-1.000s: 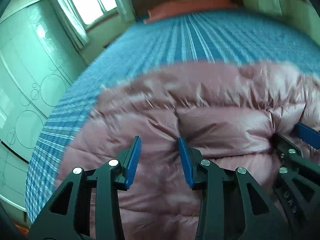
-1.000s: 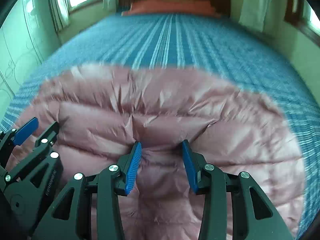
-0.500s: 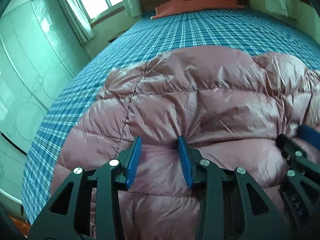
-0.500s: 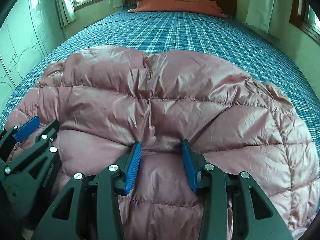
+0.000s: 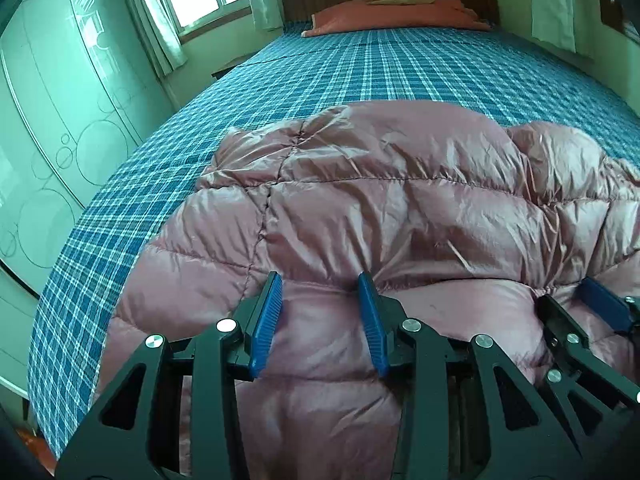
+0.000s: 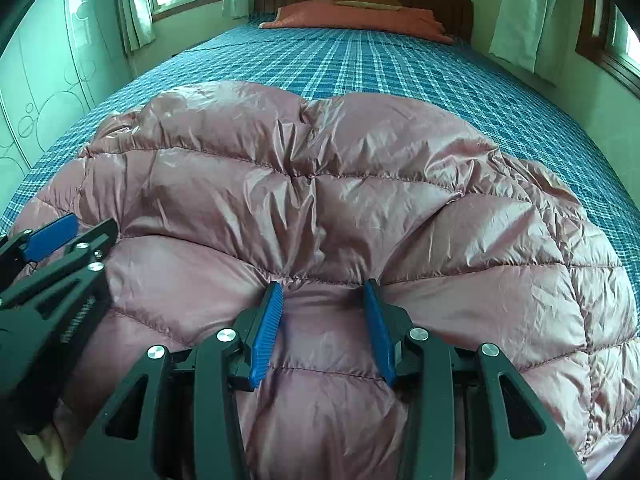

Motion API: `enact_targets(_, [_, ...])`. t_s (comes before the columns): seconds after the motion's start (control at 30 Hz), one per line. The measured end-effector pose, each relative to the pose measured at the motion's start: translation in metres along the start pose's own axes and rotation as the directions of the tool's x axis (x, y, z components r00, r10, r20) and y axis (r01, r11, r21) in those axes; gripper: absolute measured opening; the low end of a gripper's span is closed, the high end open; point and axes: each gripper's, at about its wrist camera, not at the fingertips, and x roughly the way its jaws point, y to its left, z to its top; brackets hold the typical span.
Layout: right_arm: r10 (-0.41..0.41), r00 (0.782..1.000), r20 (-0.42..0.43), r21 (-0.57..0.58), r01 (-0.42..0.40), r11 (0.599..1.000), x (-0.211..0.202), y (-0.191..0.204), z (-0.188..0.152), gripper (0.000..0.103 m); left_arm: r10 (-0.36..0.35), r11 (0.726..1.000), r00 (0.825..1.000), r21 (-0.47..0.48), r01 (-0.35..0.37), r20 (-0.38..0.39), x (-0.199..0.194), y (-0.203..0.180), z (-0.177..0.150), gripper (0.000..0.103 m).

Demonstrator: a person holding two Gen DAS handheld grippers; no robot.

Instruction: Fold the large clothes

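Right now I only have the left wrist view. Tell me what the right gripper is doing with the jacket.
Observer: The right gripper is shut on a puffed fold of the pink down jacket. The fabric bunches up between its blue pads.
Operator: Now give me the jacket's right-hand edge.
Observer: It curves round on the plaid bedspread, and a strip of bedspread shows beyond it towards the side of the bed.
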Motion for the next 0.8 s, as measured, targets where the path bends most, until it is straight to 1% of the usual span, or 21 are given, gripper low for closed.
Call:
enact_targets(0.1, [-0.007,1.0,0.009,-0.007,0.007,1.0,0.0,0.0,0.001,0.042,-0.004,1.0,1.0,-0.024,0.004,0.001,-0.008,0.014,-0.003,0.041])
enact_targets(0.17, [-0.012,1.0,0.014,-0.009,0.012,1.0,-0.001,0.002,-0.002,0.042,-0.003,0.998,1.0,-0.06,0.003,-0.002,-0.015,0.03,-0.008,0.045])
enact_targets(0.37, [-0.014,1.0,0.024,-0.009,0.015,1.0,-0.004,0.006,-0.006,0.042,0.024,0.985,1.0,-0.171,-0.026,-0.016,-0.03,0.079,-0.023,0.045])
enact_targets(0.5, [-0.013,1.0,0.029,-0.008,0.013,1.0,-0.005,0.005,-0.007,0.042,0.039,0.963,0.999,-0.267,-0.046,-0.029,-0.04,0.116,-0.038,0.046])
enact_targets(0.57, [-0.012,0.999,0.031,-0.007,0.012,1.0,-0.005,0.004,-0.007,0.042,0.016,0.947,0.999,-0.32,-0.025,-0.03,-0.042,0.132,-0.046,0.047])
enact_targets(0.6, [-0.011,0.999,0.031,-0.007,0.011,1.0,-0.005,0.004,-0.007,0.042,0.0,0.938,1.0,-0.345,-0.01,-0.031,-0.042,0.139,-0.049,0.051])
enact_targets(0.67, [-0.01,0.999,0.033,-0.006,0.01,1.0,-0.005,0.004,-0.007,0.042,-0.083,0.899,0.996,-0.433,0.059,-0.035,-0.036,0.157,-0.058,0.055])
enact_targets(0.7, [-0.01,0.999,0.034,-0.006,0.01,1.0,-0.005,0.004,-0.007,0.042,-0.144,0.868,0.989,-0.485,0.106,-0.042,-0.031,0.166,-0.062,0.055])
enact_targets(0.73, [-0.01,0.999,0.034,-0.005,0.01,1.0,-0.005,0.004,-0.008,0.042,-0.227,0.814,0.973,-0.557,0.162,-0.048,-0.022,0.175,-0.068,0.055])
enact_targets(0.77, [-0.01,0.999,0.034,-0.005,0.01,1.0,-0.005,0.004,-0.008,0.042,-0.285,0.764,0.957,-0.614,0.2,-0.043,-0.016,0.182,-0.073,0.055])
enact_targets(0.8, [-0.01,0.999,0.034,-0.006,0.01,1.0,-0.005,0.004,-0.007,0.042,-0.34,0.707,0.94,-0.667,0.234,-0.031,-0.01,0.187,-0.078,0.055])
